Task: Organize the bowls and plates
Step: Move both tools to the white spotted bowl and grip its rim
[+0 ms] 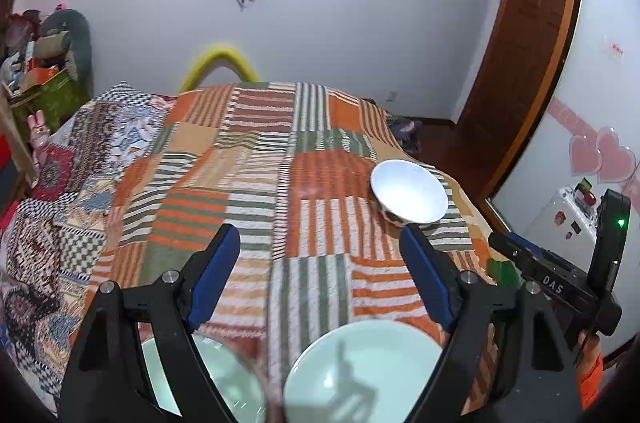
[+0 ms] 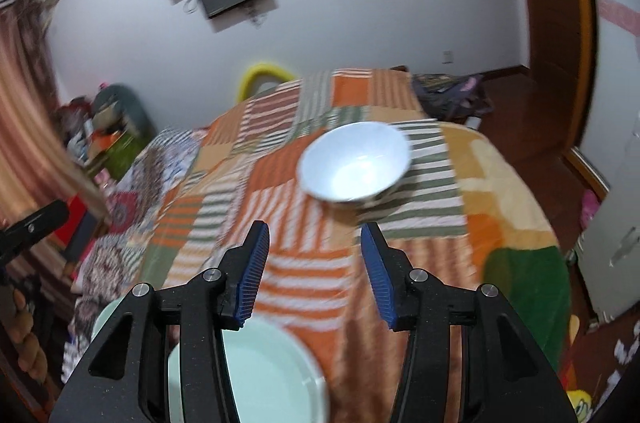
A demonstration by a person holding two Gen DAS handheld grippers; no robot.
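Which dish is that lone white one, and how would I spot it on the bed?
Start at the bed's striped patchwork quilt and go to its far right side, near the wooden door. The white bowl sits alone there, tilted. Unlike the two pale green dishes at the near edge, it is bright white and deeper.

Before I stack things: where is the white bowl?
The white bowl sits on the striped blanket, ahead of both grippers toward the bed's right edge, beyond the pale green dishes.

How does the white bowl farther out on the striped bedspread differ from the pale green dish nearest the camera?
The white bowl is deep and tilts on the patchwork striped bedspread; the pale green dish looks shallower and lies flat. The bowl is white, the dish mint green. Both look empty and untouched.
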